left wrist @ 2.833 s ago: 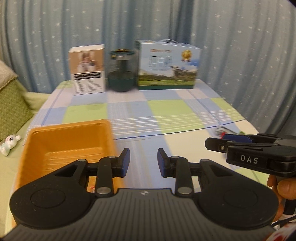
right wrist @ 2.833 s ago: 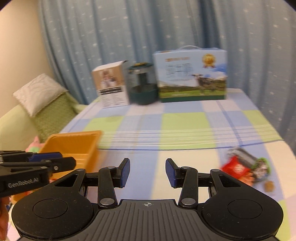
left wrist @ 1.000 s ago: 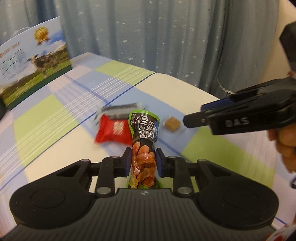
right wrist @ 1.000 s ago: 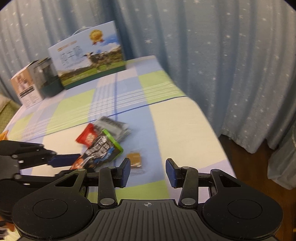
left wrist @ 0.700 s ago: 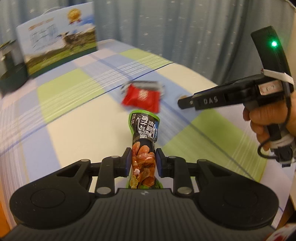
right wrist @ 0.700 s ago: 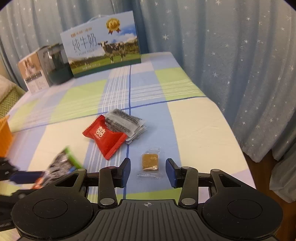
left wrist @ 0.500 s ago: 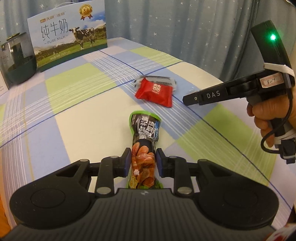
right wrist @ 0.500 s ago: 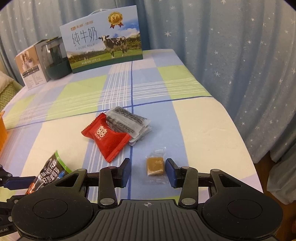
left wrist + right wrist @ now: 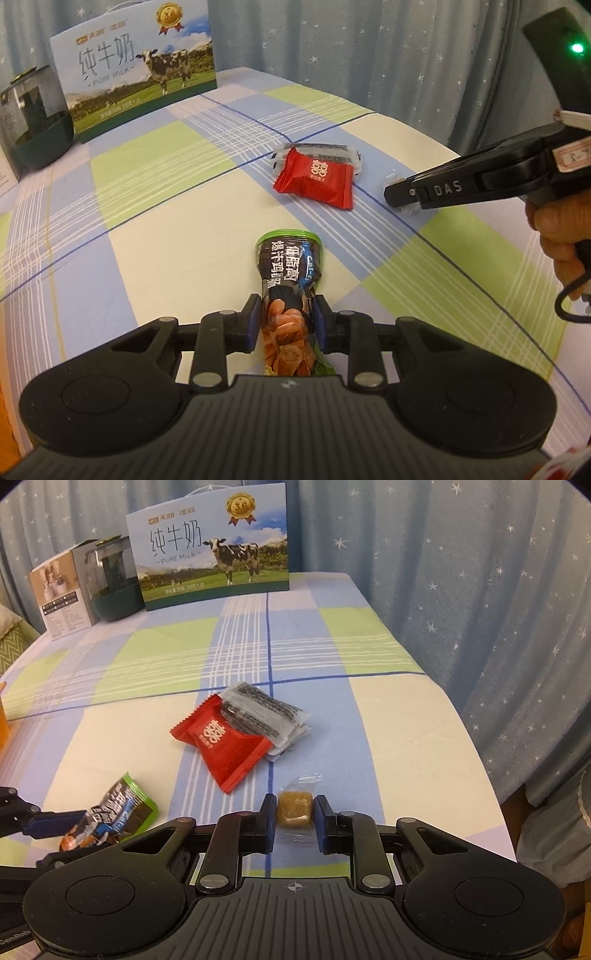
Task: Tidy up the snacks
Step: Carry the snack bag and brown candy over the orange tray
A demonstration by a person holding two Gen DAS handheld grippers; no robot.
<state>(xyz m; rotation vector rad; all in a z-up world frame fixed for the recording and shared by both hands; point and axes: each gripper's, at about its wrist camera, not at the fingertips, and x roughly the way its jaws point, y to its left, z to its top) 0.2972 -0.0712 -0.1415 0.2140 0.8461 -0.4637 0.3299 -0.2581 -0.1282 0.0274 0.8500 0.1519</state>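
Observation:
My left gripper (image 9: 284, 317) is shut on a black-and-green snack pouch (image 9: 290, 266), lifted just above the checked tablecloth; the pouch (image 9: 110, 812) also shows at the lower left of the right wrist view. My right gripper (image 9: 294, 814) is down at the table's near right. Its jaws are closing on a small brown wrapped candy (image 9: 294, 806), and both pads press its sides. A red candy packet (image 9: 225, 744) lies on a clear packet of dark snacks (image 9: 262, 705), just beyond the candy. In the left wrist view the right gripper (image 9: 402, 192) points at the red packet (image 9: 317, 177).
A milk carton box (image 9: 214, 550), a dark green jar (image 9: 110, 583) and a white box (image 9: 61, 594) stand along the far edge. An orange tray's corner (image 9: 3, 723) shows at the left. The table's right edge drops off beside a blue curtain (image 9: 498, 609). A hand (image 9: 561, 236) holds the right gripper.
The right jaws have closed from wide apart onto the brown candy. The left gripper has carried the snack pouch away from the pile, which now lies farther ahead.

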